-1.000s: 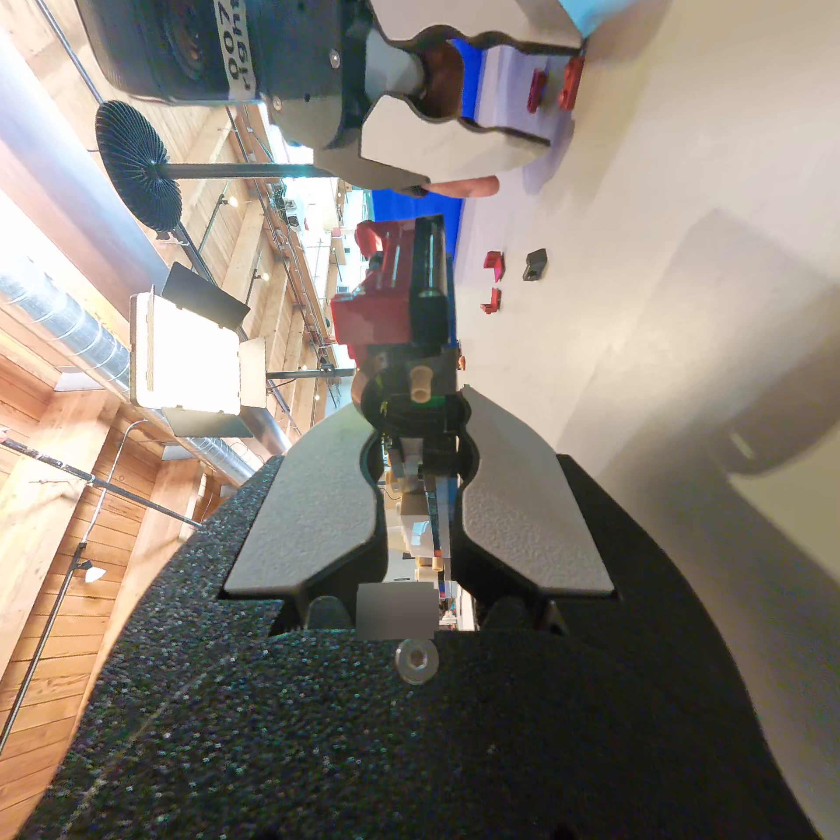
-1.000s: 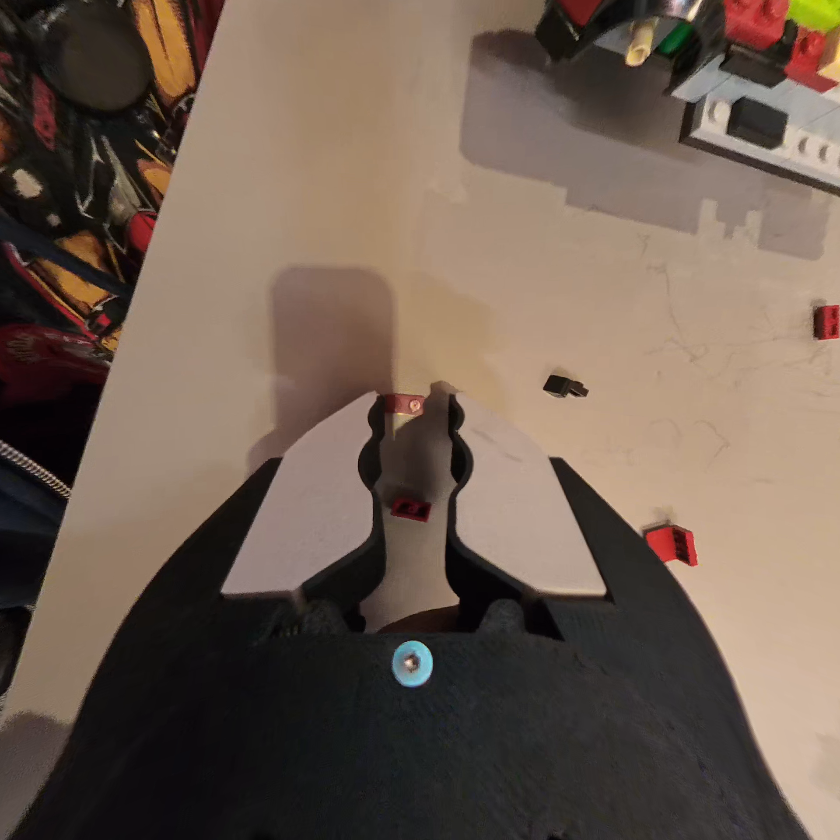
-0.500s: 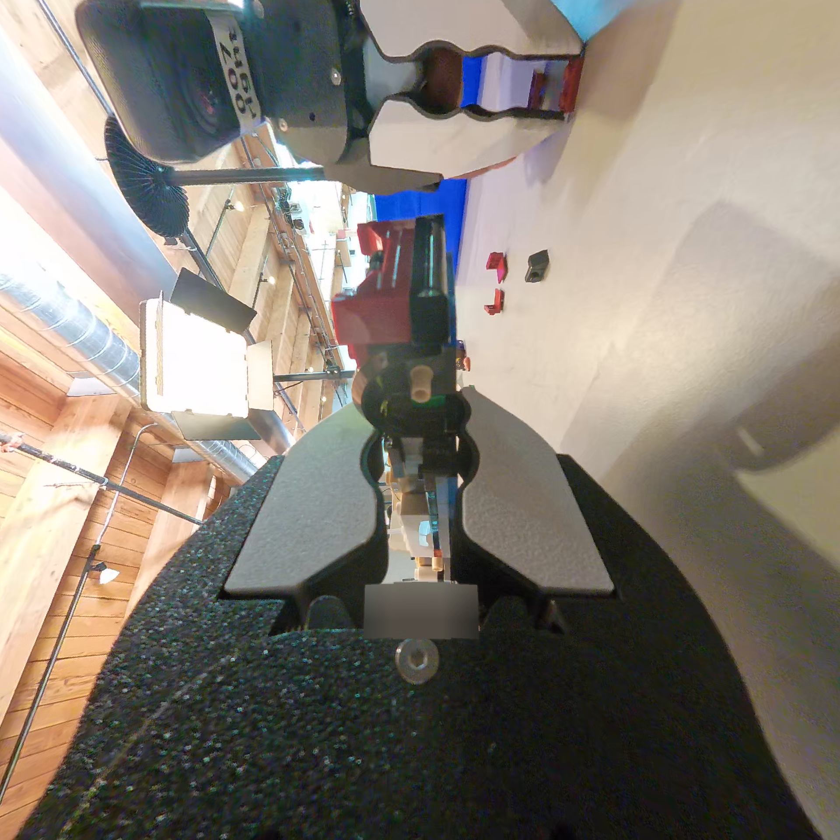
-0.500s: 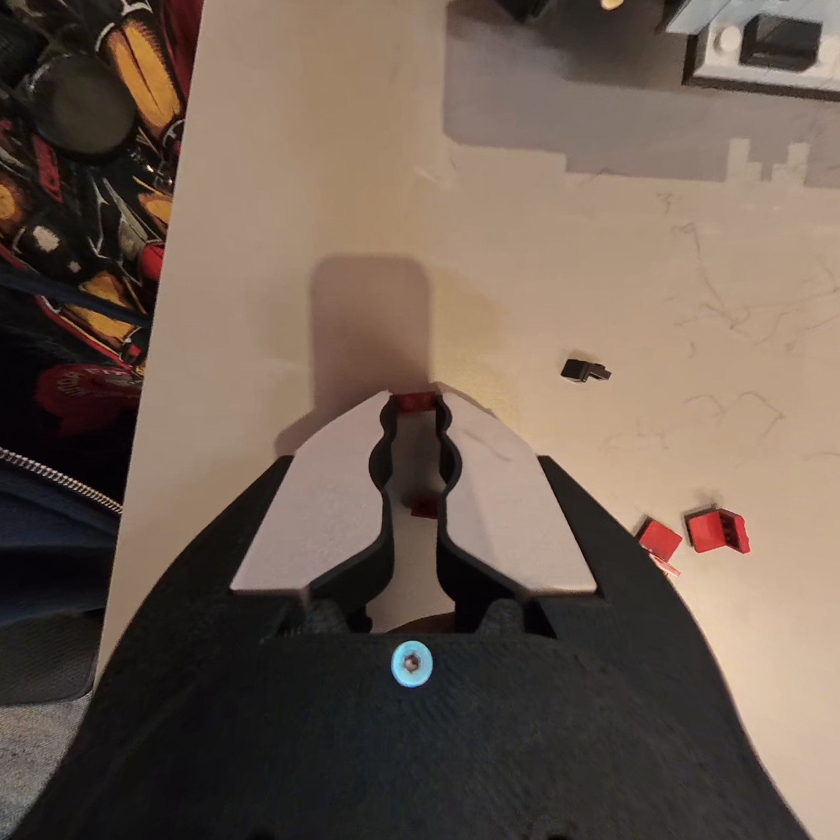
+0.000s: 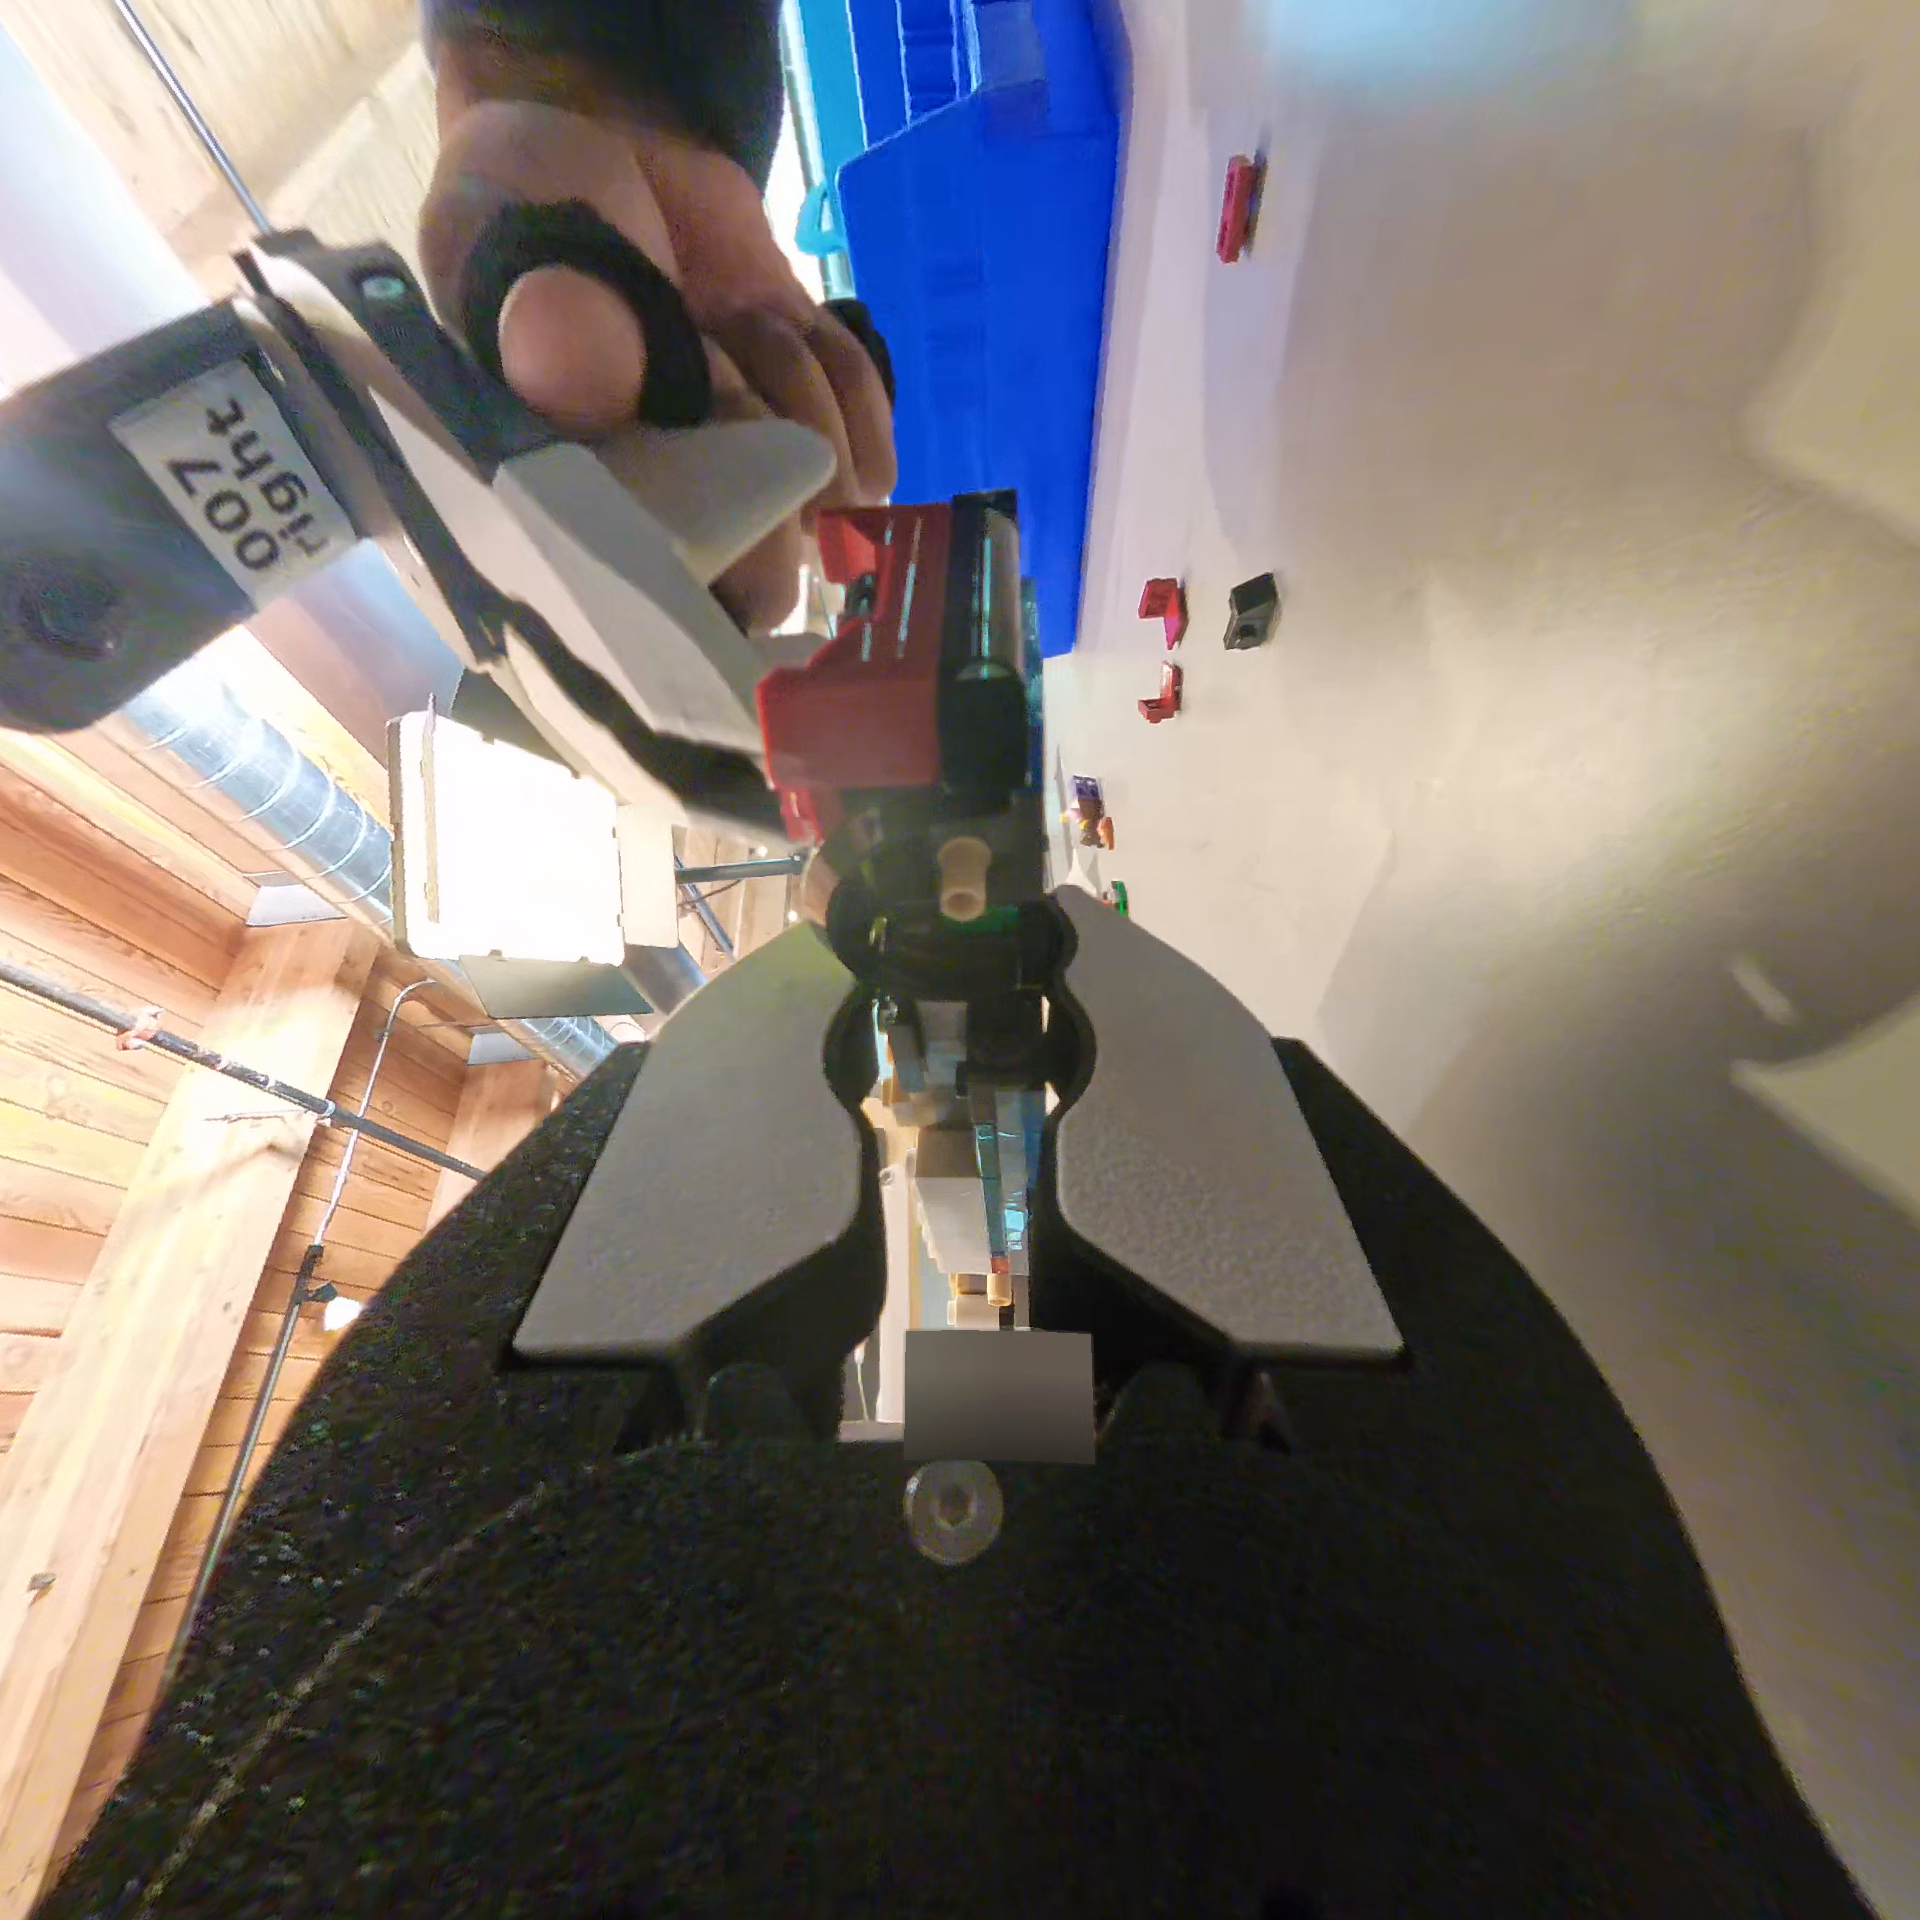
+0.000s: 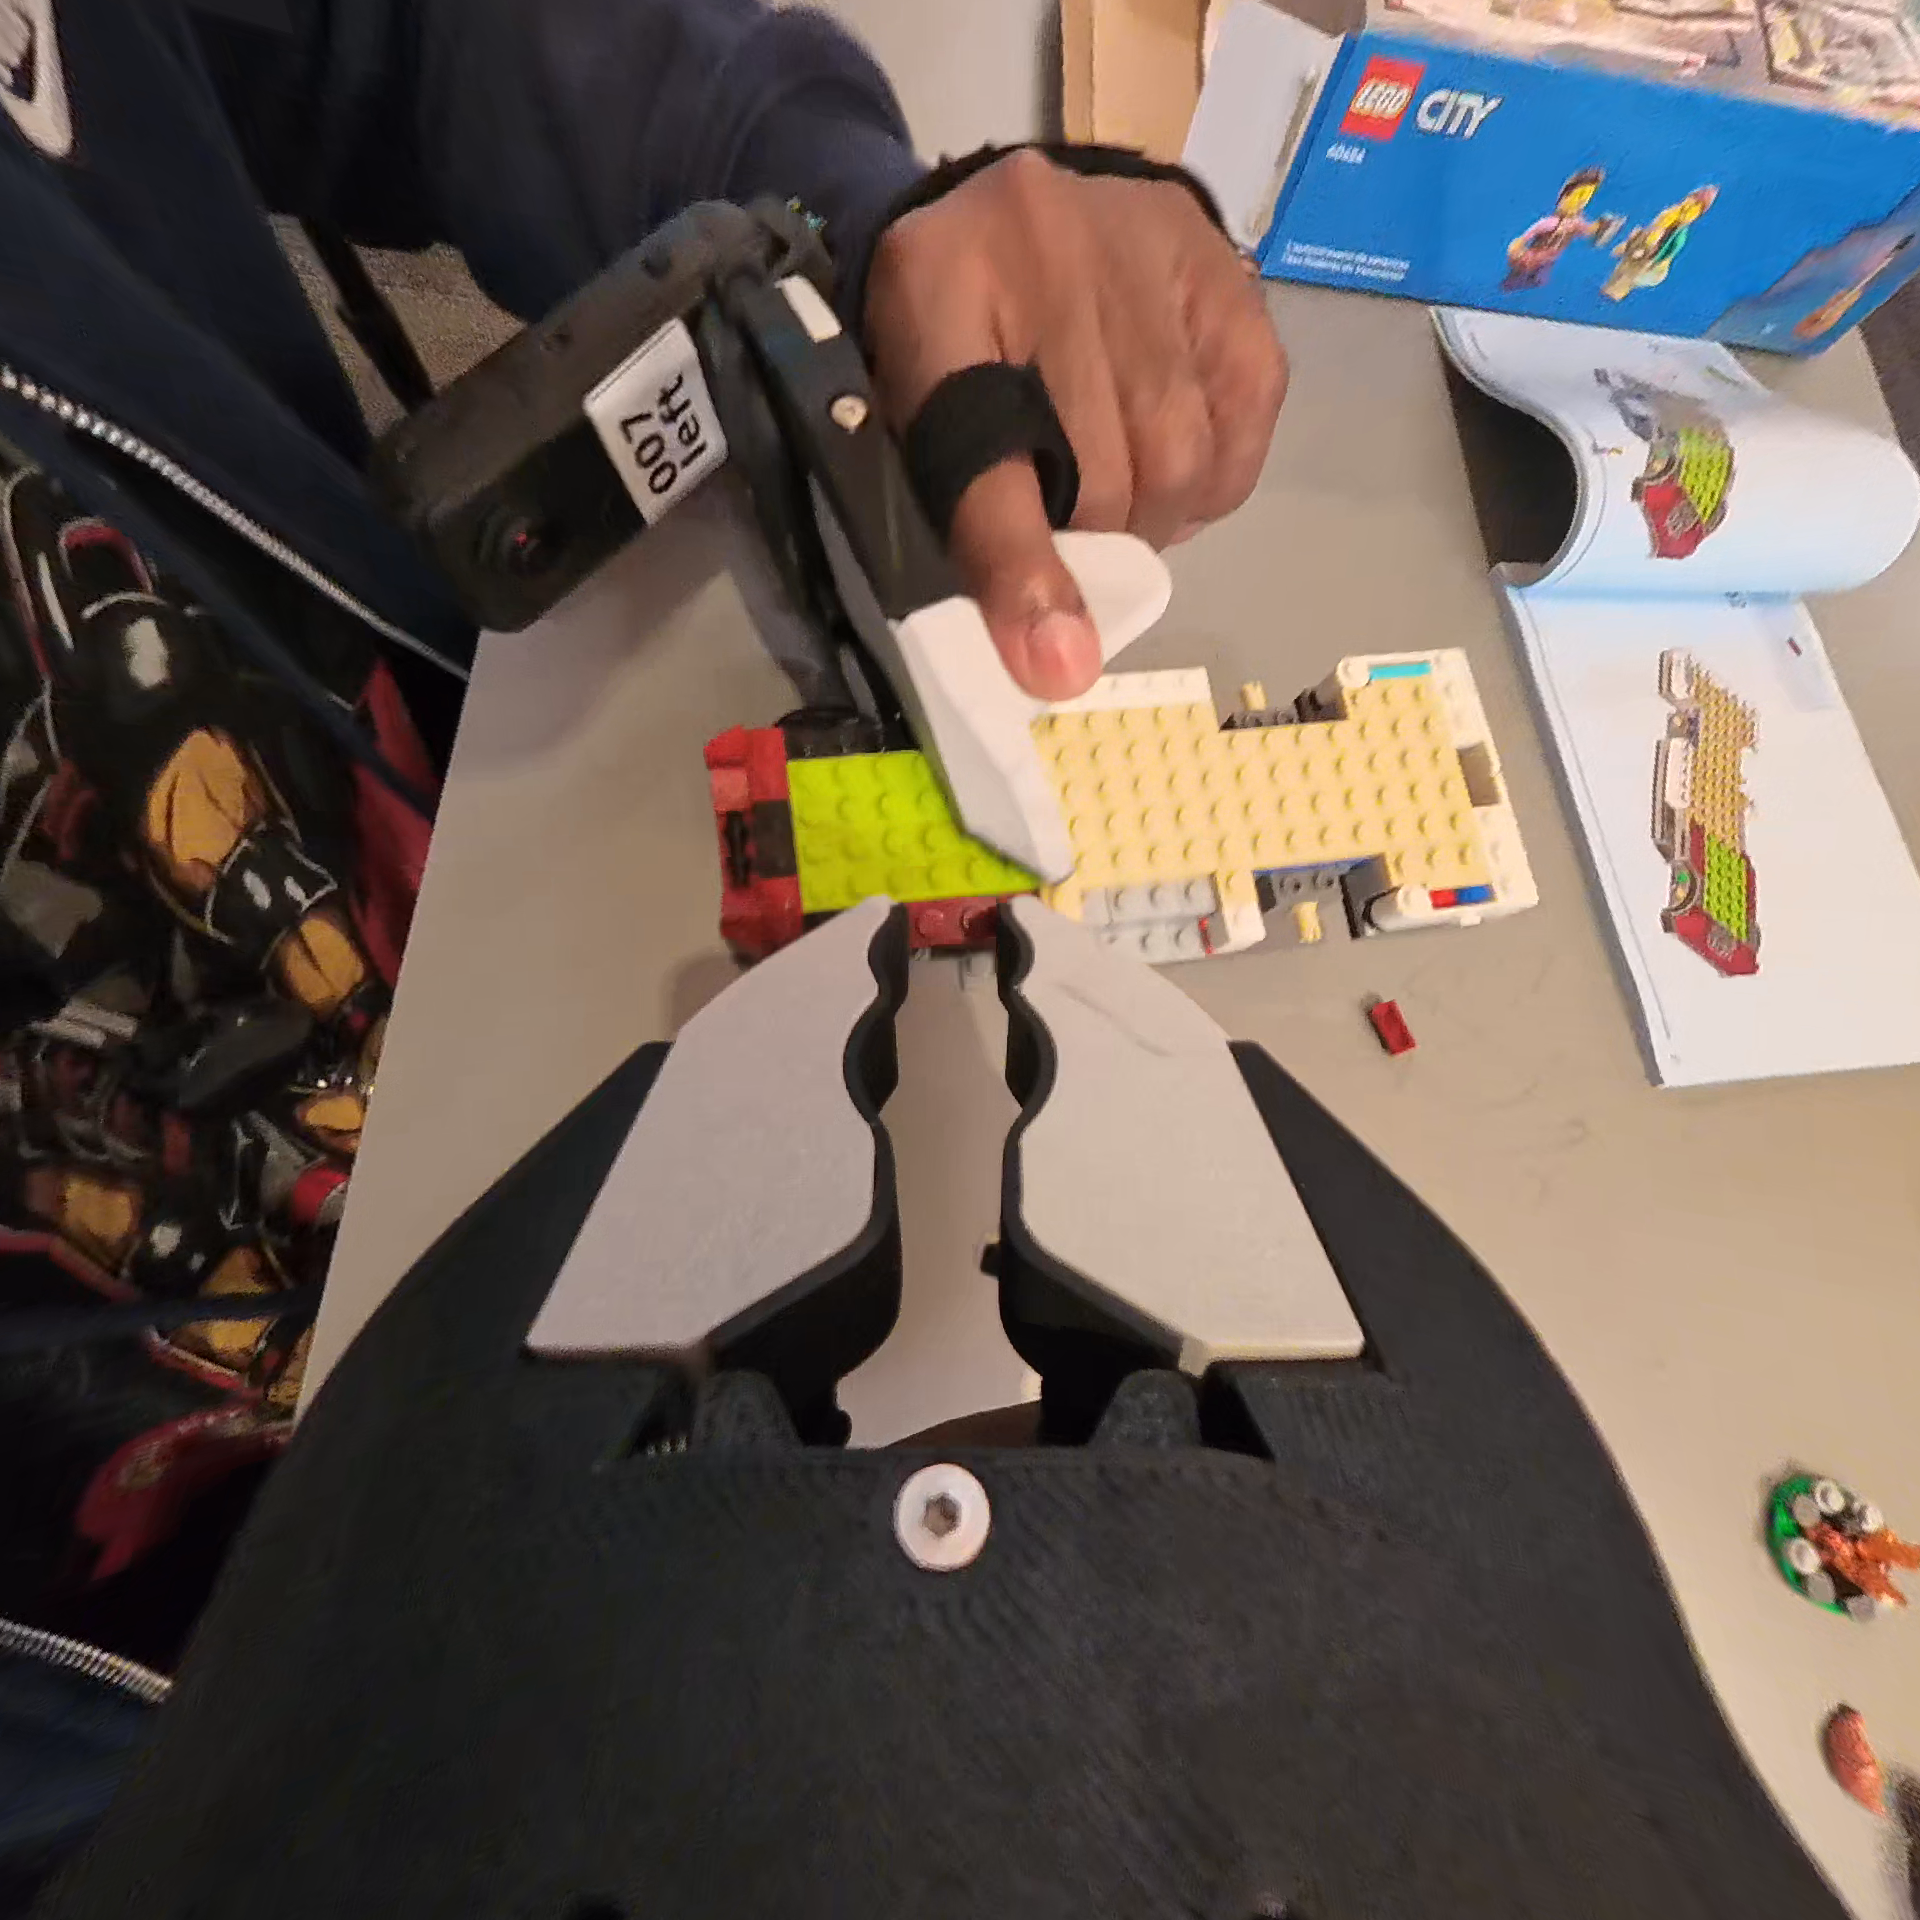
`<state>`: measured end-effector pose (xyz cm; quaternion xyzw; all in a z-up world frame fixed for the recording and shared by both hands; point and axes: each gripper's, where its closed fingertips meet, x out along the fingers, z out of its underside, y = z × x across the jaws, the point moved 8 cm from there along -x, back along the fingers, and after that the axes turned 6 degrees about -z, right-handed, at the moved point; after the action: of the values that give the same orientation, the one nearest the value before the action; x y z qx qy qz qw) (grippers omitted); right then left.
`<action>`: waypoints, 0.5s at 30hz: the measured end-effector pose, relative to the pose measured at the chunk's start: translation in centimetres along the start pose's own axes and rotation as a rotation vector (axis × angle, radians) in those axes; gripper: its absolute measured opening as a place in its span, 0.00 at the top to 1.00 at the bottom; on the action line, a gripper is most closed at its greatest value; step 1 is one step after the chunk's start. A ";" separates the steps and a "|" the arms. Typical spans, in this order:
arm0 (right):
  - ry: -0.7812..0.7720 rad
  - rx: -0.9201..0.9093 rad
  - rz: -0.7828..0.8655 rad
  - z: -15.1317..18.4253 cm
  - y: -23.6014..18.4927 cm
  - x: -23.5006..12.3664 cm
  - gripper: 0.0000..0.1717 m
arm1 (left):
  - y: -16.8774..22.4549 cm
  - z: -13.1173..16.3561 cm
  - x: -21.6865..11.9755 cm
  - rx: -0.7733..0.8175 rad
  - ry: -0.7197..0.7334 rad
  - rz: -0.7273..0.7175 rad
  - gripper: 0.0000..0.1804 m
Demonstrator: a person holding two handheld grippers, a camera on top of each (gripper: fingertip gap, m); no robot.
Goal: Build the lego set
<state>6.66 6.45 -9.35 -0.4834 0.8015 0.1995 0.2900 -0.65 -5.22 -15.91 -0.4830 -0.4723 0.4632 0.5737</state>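
1 brick model lies on the grey table, red and lime at its left end, tan and white to the right. The left gripper clamps the model at its black wheel arch. The right gripper, jaws narrow, pinches 1 small dark-red plate against the model's near edge. 1 loose red brick lies to the right, then 1 open instruction booklet; 1 blue box stands behind. The left gripper's white finger covers part of the lime plates.
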 end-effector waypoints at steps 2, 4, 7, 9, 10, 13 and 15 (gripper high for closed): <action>-0.007 -0.006 -0.016 -0.3 0.3 0.3 0.91 | -0.1 0.0 0.0 0.004 0.003 -0.006 0.84; -0.019 -0.003 -0.037 -0.4 0.4 0.6 0.91 | -0.2 -0.1 -0.1 0.011 0.006 -0.015 0.84; -0.024 0.003 -0.061 -0.4 0.6 0.7 0.91 | -0.3 -0.2 -0.2 0.010 0.012 -0.029 0.84; -0.035 0.005 -0.063 -0.3 0.8 0.7 0.91 | -0.4 -0.2 -0.2 0.010 0.016 -0.038 0.84; -0.035 0.008 -0.068 -0.3 0.9 0.7 0.91 | -0.4 -0.2 -0.2 0.012 0.016 -0.038 0.84; -0.033 0.022 -0.082 -0.3 0.9 0.7 0.91 | -0.4 -0.3 -0.3 0.012 0.019 -0.043 0.84; -0.033 0.025 -0.084 -0.4 0.9 0.7 0.91 | -0.4 -0.3 -0.3 0.013 0.019 -0.046 0.84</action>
<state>5.46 6.17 -9.53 -0.5094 0.7781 0.1853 0.3174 -0.35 -5.58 -15.56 -0.4725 -0.4749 0.4483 0.5917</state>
